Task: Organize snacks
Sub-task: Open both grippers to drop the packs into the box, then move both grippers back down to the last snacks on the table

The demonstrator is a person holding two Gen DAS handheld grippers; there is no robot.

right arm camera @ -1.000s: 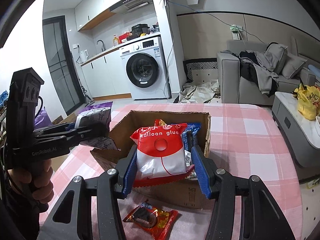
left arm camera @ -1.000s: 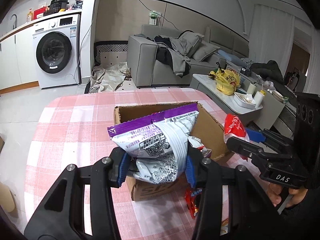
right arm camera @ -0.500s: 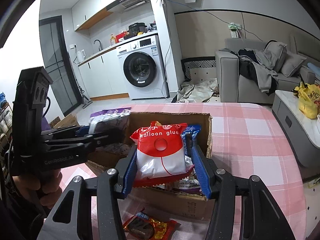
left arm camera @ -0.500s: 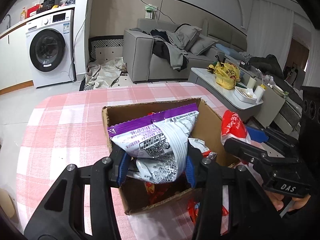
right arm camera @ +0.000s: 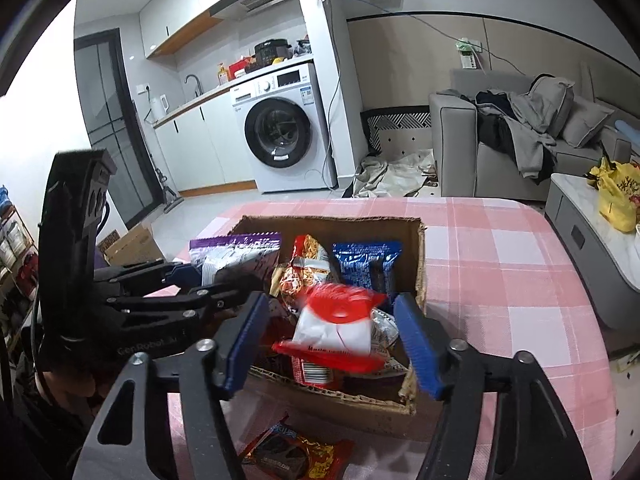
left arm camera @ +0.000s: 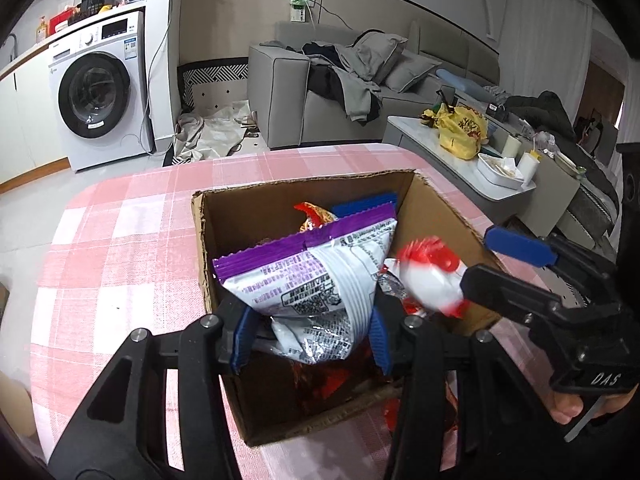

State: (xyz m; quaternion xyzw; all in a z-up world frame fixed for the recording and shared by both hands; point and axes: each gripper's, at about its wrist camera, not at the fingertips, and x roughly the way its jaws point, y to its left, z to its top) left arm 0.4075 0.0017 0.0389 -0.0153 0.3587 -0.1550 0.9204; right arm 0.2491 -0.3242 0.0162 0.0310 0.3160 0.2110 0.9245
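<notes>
- My right gripper (right arm camera: 334,344) is opening its jaws; the red-and-white plastic pouch (right arm camera: 336,326) is free between them, blurred, above the brown cardboard box (right arm camera: 420,256) at 12 o'clock.
- My left gripper (left arm camera: 308,330) pinches the purple-and-silver foil snack bag (left arm camera: 316,272) over the same box.
- Next, I judge, I lower and release this bag inside.
- The right tool reads "DAS", the left "GenRobot"; the bag print is illegible.

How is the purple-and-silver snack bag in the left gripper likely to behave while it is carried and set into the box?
The purple-and-silver snack bag is probably light and floppy: its film creases where the left gripper pinches it. The glossy foil looks slippery, so it could slide. Released, it would likely slump onto the packets in the cardboard box.
</notes>
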